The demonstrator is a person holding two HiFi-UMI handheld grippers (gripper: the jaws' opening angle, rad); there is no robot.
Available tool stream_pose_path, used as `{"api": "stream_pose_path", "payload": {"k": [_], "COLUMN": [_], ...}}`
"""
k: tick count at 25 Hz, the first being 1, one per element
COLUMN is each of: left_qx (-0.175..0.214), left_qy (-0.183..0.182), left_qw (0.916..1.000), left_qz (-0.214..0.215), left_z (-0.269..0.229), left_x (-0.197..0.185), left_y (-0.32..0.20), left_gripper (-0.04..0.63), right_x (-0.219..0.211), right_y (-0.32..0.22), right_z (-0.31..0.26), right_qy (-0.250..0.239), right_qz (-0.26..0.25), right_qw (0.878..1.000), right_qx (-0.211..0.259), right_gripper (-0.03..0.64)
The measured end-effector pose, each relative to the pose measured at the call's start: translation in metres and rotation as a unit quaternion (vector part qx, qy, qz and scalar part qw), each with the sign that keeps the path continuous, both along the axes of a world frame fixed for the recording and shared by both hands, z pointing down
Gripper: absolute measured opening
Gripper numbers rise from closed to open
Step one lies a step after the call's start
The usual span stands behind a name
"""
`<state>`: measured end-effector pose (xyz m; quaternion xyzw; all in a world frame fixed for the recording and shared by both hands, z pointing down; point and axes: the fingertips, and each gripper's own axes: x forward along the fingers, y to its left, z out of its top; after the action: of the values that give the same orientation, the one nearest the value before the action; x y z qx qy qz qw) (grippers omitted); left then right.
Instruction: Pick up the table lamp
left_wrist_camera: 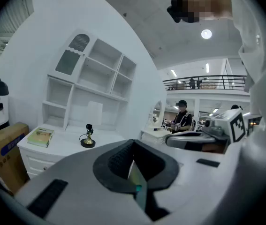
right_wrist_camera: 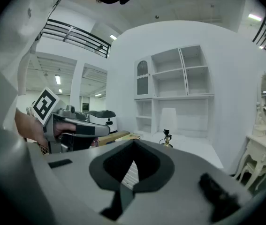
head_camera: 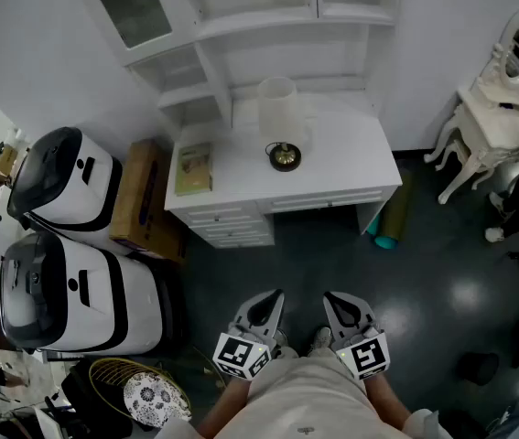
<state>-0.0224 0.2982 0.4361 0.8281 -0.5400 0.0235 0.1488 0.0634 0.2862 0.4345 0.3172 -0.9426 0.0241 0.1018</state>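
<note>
On the white desk (head_camera: 351, 167) stands a small brass lamp base with a black head (head_camera: 284, 156), (left_wrist_camera: 87, 137), (right_wrist_camera: 166, 138). Behind it is a white lampshade (head_camera: 277, 105), (left_wrist_camera: 95, 112), (right_wrist_camera: 170, 118), apart from the base. My left gripper (head_camera: 271, 300), (left_wrist_camera: 134, 168) and right gripper (head_camera: 334, 302), (right_wrist_camera: 132, 167) are held side by side close to my body, well short of the desk. Both point toward it. Each has its jaws pressed together with nothing between them.
A green book (head_camera: 193, 167) lies on the desk's left side, under a white shelf unit (head_camera: 241, 26). A cardboard box (head_camera: 140, 199) and two white-and-black machines (head_camera: 62, 186) stand at the left. A teal roll (head_camera: 389, 222) leans by the desk; a white dressing table (head_camera: 502, 108) is at the right.
</note>
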Motion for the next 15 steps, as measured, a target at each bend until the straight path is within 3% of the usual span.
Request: {"api": "stream_pose_path", "payload": {"k": [15], "left_qx": [0.000], "left_qy": [-0.015], "left_qw": [0.9989], "left_qz": [-0.045], "left_z": [-0.003], "left_x": [0.027], "left_y": [0.007], "left_gripper": [0.008], "right_x": [0.038], "right_y": [0.000], "right_z": [0.011], "right_qy": [-0.028], "right_qz": [-0.014], "right_qw": [0.998], "right_qx": [-0.046], "right_gripper": [0.011]}}
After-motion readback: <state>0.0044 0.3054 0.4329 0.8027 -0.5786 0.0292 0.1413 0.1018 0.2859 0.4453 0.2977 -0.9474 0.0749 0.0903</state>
